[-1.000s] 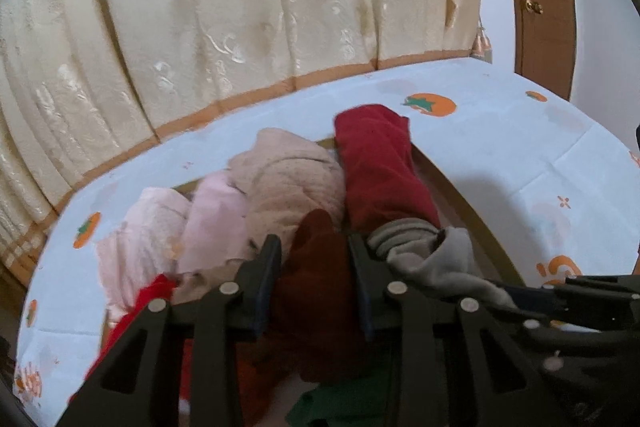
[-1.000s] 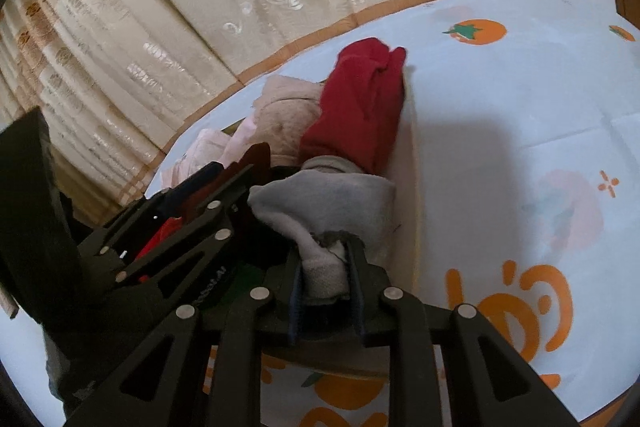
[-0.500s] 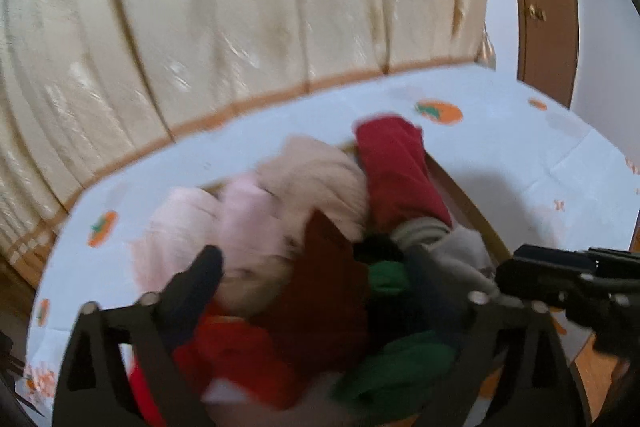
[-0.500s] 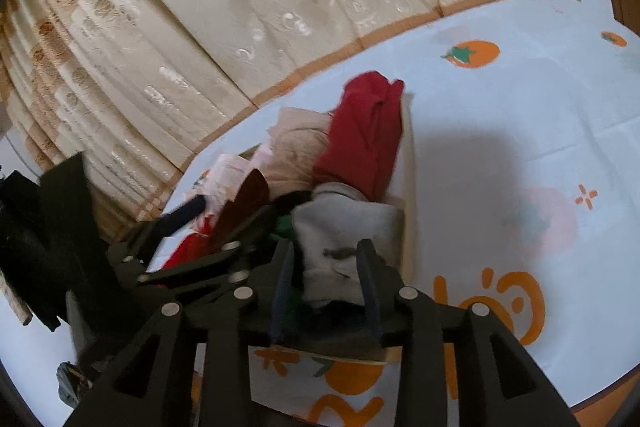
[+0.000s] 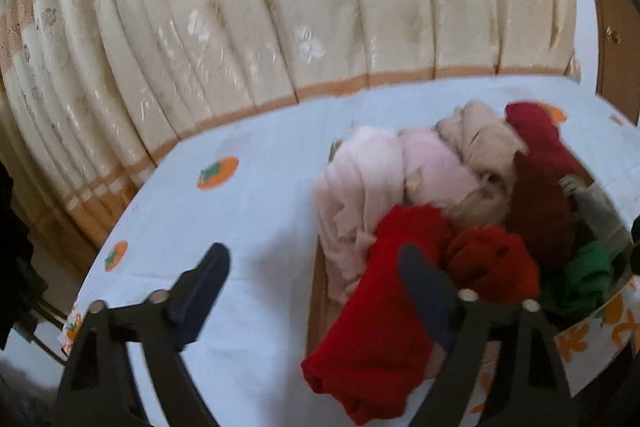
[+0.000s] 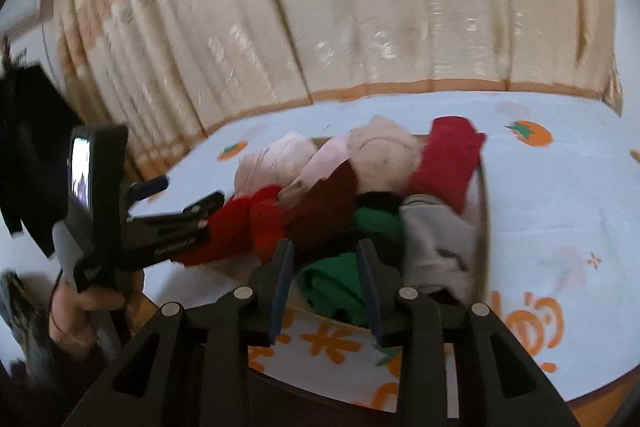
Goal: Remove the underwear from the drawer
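Observation:
A shallow wooden drawer (image 6: 484, 211) sits on the tablecloth, packed with underwear. A bright red piece (image 5: 380, 311) hangs over the drawer's left rim (image 5: 316, 291). My left gripper (image 5: 312, 275) is open wide with its jaws closing, straddling that rim. Its right finger (image 5: 424, 291) lies against the red piece and no pad presses on it. In the right wrist view the left gripper (image 6: 188, 193) sits at the drawer's left side. My right gripper (image 6: 324, 267) hovers open above the near rim, with a green piece (image 6: 332, 283) showing through the gap and nothing held. The grey piece (image 6: 436, 243) lies in the drawer.
Pink (image 5: 368, 171), beige (image 5: 484, 139) and dark red (image 5: 540, 211) garments fill the rest of the drawer. Cream curtains (image 5: 280, 7) hang behind the white, orange-printed tablecloth (image 5: 224, 211). A person's hand (image 6: 80, 307) holds the left gripper. A wooden door (image 5: 612, 39) stands at the far right.
The left gripper let go of the dark red garment, opened wide and swung left to the drawer's edge. The right gripper released the grey garment, pulled back and rolled.

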A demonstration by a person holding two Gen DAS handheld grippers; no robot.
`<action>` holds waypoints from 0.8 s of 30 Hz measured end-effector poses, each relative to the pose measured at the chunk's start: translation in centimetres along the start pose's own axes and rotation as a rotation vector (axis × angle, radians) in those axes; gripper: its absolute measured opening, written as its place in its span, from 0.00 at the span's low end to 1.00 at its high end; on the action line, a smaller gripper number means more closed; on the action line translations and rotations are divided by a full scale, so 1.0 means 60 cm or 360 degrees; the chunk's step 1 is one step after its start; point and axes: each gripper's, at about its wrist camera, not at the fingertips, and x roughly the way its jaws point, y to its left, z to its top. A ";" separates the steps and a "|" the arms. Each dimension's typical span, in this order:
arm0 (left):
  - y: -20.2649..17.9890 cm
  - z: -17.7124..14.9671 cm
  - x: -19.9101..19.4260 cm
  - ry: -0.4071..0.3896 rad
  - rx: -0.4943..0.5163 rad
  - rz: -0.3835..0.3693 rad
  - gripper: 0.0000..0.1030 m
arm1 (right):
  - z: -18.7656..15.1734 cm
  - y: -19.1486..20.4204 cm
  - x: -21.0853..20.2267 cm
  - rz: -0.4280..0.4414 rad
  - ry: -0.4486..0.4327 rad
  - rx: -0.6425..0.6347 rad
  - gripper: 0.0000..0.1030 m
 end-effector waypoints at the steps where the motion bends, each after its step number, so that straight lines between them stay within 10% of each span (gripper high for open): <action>1: -0.003 -0.003 0.004 0.0006 -0.0007 -0.0005 0.78 | 0.000 0.003 0.010 -0.0011 0.0035 0.0006 0.35; 12: -0.051 -0.015 0.040 0.0048 -0.0336 -0.0188 0.70 | -0.020 -0.039 0.070 -0.0018 0.0206 0.0221 0.35; 18: -0.050 -0.018 0.042 0.0009 -0.0301 -0.0091 0.94 | -0.027 -0.044 0.074 0.0013 0.0201 0.0235 0.35; 24: -0.042 -0.024 0.046 0.0000 -0.0305 -0.0123 0.95 | -0.035 -0.047 0.082 0.0005 0.0196 0.0188 0.35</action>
